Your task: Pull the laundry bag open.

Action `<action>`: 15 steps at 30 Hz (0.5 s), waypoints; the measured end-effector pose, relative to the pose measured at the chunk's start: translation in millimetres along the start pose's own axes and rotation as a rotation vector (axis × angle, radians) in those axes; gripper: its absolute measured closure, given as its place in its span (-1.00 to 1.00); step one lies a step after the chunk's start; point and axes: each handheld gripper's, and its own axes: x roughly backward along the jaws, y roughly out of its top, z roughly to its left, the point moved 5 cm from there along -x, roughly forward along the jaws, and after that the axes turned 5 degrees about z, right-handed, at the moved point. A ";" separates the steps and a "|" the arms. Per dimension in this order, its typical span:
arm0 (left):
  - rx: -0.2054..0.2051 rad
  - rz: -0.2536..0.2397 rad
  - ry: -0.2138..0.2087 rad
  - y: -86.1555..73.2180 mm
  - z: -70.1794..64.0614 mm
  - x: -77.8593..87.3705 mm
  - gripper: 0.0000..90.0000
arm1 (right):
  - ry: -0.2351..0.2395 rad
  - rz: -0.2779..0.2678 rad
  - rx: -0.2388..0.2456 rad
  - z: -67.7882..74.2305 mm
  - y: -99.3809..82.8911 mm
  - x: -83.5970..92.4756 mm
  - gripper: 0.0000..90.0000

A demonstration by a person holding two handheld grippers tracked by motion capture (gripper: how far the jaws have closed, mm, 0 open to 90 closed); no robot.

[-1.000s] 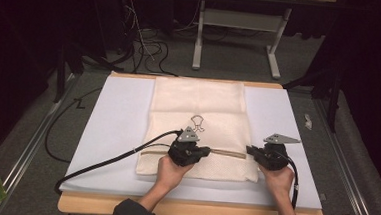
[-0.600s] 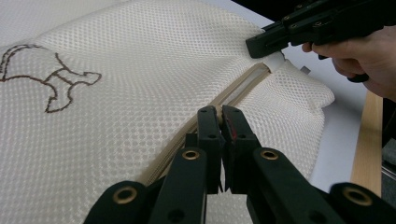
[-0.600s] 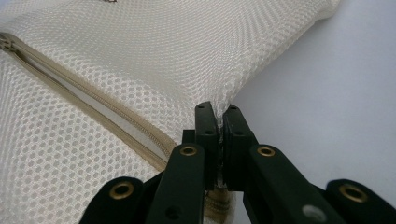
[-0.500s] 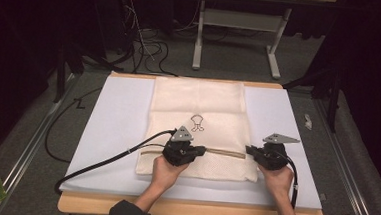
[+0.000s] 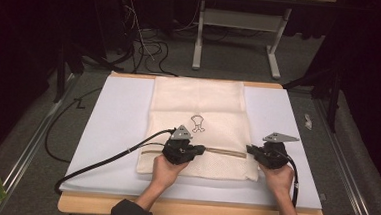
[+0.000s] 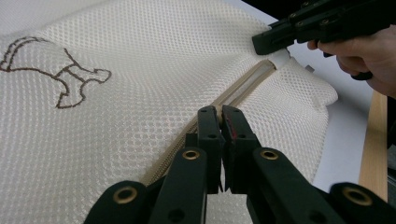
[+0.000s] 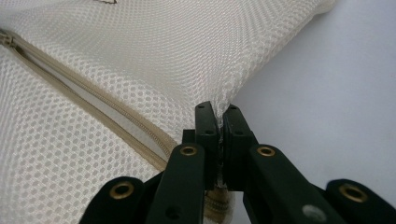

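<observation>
Zipping step: left gripper (image 6: 219, 112) pinches the zipper pull (image 6: 218, 110), right gripper (image 7: 219, 112) clamps the bag (image 5: 198, 108) edge (taut); next, a steady pull along the zipper (image 5: 226, 152).

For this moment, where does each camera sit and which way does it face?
High view: above the person's side, looking forward and down on the table; forearms, both hands show.
Left gripper view: rides the left gripper, looking along the zipper of the mesh bag toward the right gripper.
Right gripper view: rides the right gripper, shut on the bag's edge.
All share bag and zipper.
</observation>
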 end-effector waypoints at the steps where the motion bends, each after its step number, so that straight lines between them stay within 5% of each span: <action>1: -0.002 -0.002 -0.003 0.6 -0.1 0.8 0.93 | -0.001 -0.008 -0.003 -1.1 0.5 0.7 0.96; 15: 0.025 -0.005 0.020 -7.9 5.1 14.8 0.94 | -0.007 0.001 0.007 2.1 -5.1 -2.8 0.96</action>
